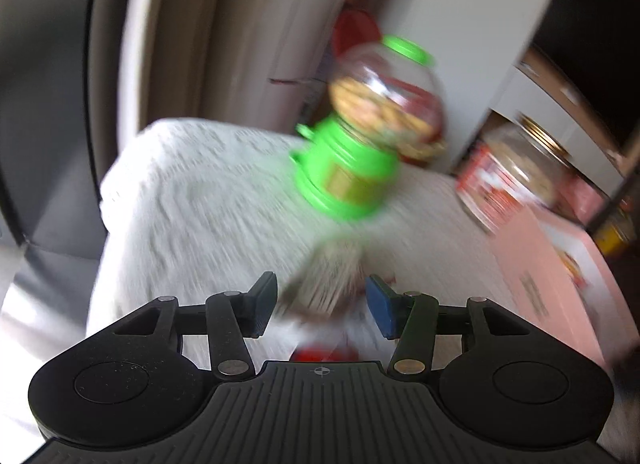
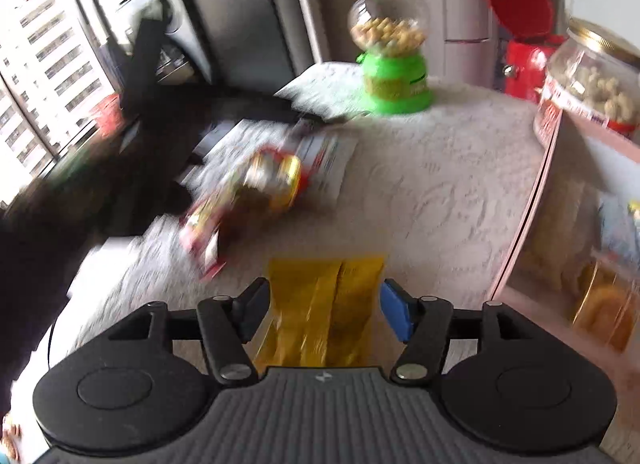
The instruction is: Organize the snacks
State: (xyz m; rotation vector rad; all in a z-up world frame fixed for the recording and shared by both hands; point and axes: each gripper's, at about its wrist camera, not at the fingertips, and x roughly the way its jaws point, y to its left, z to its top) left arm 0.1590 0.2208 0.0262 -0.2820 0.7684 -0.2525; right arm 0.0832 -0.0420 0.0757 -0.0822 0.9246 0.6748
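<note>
1. A yellow snack packet (image 2: 324, 312) is seen lying flat on the white textured cloth (image 2: 440, 192) covering the counter, its long axis running away from the right wrist camera, its far end toward the green dispenser.
2. The right hand-held gripper (image 2: 324, 314) is set astride this packet, the fingers spread; whether the pads touch the packet's edges cannot be told.
3. A second packet, red and white (image 2: 248, 192), is seen blurred to the left of the yellow one, its long axis slanted toward the upper right.
4. In the left wrist view a blurred packet (image 1: 328, 292) lies between the half-spread fingers of the left hand-held gripper (image 1: 322, 306); contact cannot be told.
5. One green candy dispenser (image 2: 394, 52) with a clear globe of nuts stands upright at the far edge of the cloth.
6. One red container (image 2: 528, 64) with a raised lid is seen behind it, to the right.
7. One clear jar (image 2: 592, 84) with a gold lid is seen beside a pink box (image 1: 548, 272) at the right.
</note>
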